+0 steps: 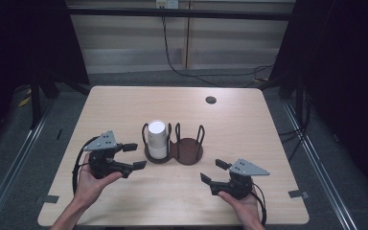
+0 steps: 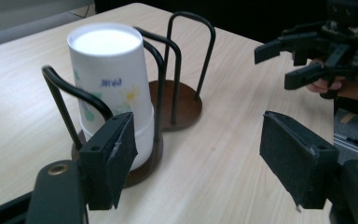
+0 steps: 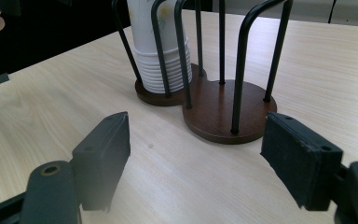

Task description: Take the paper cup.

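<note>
Both your grippers up off the surface, jaws apart, nothing in either.

Your left gripper (image 1: 133,155) sits at near left, palm cupping it from below, jaws aimed right toward centre, empty gap between the pads. Your right gripper (image 1: 213,171) is at near right, hand (image 1: 242,203) under it, jaws aimed left and slightly far, also gapped. The two are well apart, roughly facing each other.

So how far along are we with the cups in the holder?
Done: a stack of white cups stands upside down in the holder's left ring; its right ring is empty. In hand: nothing, the left gripper and right gripper are both open. Left: taking hold of the cups.
</note>
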Action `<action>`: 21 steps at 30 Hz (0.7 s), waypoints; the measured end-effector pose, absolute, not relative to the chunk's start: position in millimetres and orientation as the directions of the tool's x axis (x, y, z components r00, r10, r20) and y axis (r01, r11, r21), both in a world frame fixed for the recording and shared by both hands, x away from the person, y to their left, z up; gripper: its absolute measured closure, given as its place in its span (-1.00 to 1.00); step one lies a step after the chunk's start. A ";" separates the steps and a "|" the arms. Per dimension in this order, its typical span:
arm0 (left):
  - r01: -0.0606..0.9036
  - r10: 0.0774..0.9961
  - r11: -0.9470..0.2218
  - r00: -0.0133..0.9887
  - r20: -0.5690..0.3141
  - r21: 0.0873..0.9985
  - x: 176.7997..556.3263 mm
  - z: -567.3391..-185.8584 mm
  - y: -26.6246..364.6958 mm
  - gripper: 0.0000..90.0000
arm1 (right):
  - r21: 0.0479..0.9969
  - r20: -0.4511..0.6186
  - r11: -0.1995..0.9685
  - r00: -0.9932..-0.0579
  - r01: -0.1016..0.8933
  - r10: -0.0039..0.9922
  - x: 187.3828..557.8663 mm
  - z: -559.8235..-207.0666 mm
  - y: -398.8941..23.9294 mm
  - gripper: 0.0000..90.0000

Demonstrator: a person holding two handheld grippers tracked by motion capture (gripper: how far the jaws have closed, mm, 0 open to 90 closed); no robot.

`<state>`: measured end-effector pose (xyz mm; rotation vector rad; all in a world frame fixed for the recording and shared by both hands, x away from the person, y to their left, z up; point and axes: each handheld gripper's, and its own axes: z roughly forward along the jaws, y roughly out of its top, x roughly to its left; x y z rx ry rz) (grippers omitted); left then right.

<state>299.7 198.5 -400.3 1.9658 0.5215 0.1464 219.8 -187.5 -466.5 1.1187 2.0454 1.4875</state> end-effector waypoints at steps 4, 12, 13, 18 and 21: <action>0.292 0.431 -0.368 0.895 -0.116 0.883 305.4 -394.5 199.3 -0.40 | 0.916 0.149 0.126 -0.617 0.380 0.773 219.2 -466.5 -187.8 -0.49; 0.322 0.444 -0.375 0.885 -0.137 0.869 322.5 -385.4 198.6 -0.48 | 0.917 0.151 0.126 -0.622 0.378 0.768 219.4 -465.9 -187.8 -0.50; 0.319 0.444 -0.380 0.886 -0.131 0.868 324.2 -383.9 197.2 -0.48 | 0.917 0.151 0.126 -0.623 0.378 0.768 219.4 -466.0 -187.9 -0.50; 0.316 0.435 -0.388 0.891 -0.131 0.866 332.8 -378.5 190.6 -0.50 | 0.917 0.153 0.126 -0.624 0.379 0.766 219.3 -466.0 -188.2 -0.51; 0.318 0.432 -0.407 0.893 -0.126 0.856 339.2 -377.4 187.2 -0.56 | 0.916 0.154 0.127 -0.627 0.380 0.764 219.3 -466.3 -188.4 -0.51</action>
